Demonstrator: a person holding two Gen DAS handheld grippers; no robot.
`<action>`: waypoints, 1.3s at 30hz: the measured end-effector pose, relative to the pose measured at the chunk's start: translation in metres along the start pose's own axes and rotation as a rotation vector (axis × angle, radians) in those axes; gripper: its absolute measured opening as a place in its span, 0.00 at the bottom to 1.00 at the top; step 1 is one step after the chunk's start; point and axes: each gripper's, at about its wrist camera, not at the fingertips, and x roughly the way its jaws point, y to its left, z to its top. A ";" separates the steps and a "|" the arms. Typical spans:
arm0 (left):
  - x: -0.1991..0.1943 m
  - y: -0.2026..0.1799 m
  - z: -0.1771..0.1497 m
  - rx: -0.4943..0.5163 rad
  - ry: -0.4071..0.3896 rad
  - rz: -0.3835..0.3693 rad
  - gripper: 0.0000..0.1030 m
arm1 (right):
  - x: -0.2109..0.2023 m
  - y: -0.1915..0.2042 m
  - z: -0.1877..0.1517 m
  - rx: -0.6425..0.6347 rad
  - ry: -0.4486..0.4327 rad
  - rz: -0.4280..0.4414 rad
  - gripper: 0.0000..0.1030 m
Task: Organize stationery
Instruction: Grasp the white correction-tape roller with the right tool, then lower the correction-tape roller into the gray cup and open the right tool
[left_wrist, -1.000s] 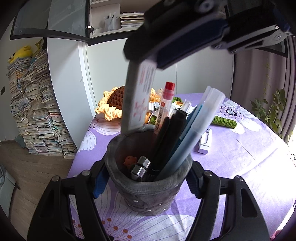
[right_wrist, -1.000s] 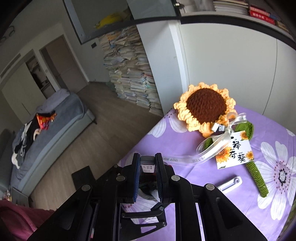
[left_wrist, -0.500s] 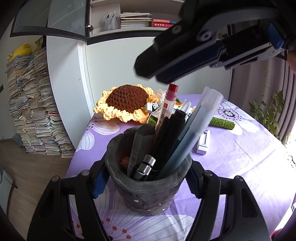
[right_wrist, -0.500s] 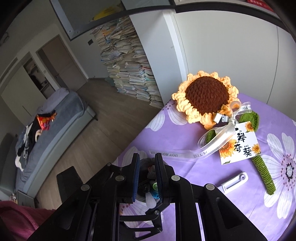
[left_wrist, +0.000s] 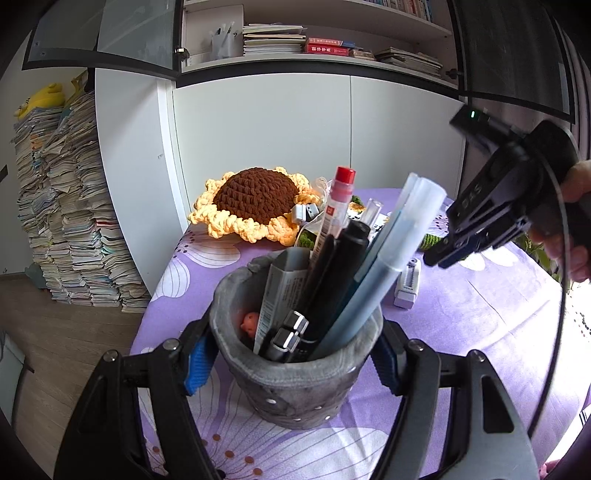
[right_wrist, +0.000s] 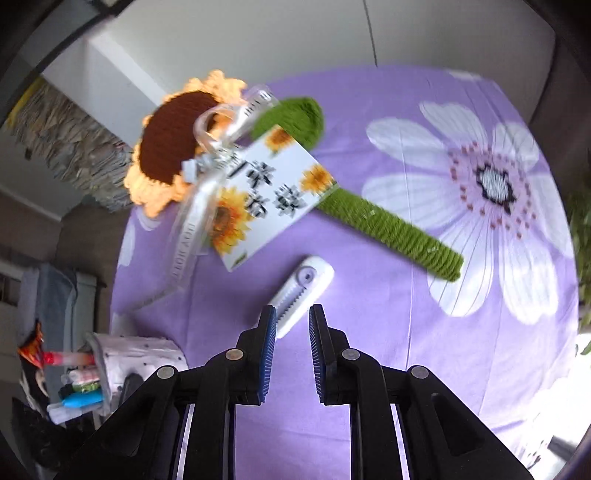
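My left gripper (left_wrist: 291, 354) is shut on a grey pen holder (left_wrist: 295, 380) that stands on the purple flowered tablecloth (left_wrist: 480, 332). The holder contains several pens, a red-capped pen (left_wrist: 338, 206) and a grey flat box (left_wrist: 280, 291). My right gripper (right_wrist: 291, 332) is open and empty, hovering above a white-and-lilac correction tape (right_wrist: 303, 291) on the cloth. The right gripper also shows in the left wrist view (left_wrist: 443, 254), to the right of the holder, above the correction tape (left_wrist: 406, 284). The holder shows at the lower left of the right wrist view (right_wrist: 129, 354).
A crochet sunflower (left_wrist: 255, 206) with a green stem (right_wrist: 388, 229), ribbon and printed card (right_wrist: 269, 192) lies at the table's far side. White cabinets (left_wrist: 295, 122) stand behind. Stacks of papers (left_wrist: 62, 206) stand on the floor left. The table edge is near the holder's left.
The right gripper let the grey box drop into the holder, then swung away to the right and down over the correction tape, opening wider. The left gripper stayed on the holder.
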 end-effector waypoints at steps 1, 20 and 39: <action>0.000 0.000 0.000 0.000 -0.001 0.000 0.68 | 0.007 -0.006 0.002 0.030 0.018 0.010 0.17; -0.001 0.004 0.000 -0.018 -0.001 -0.020 0.68 | 0.053 0.017 0.036 0.125 0.095 -0.066 0.29; 0.000 0.004 -0.001 -0.014 -0.001 -0.016 0.68 | -0.084 0.083 -0.052 -0.335 -0.275 0.058 0.26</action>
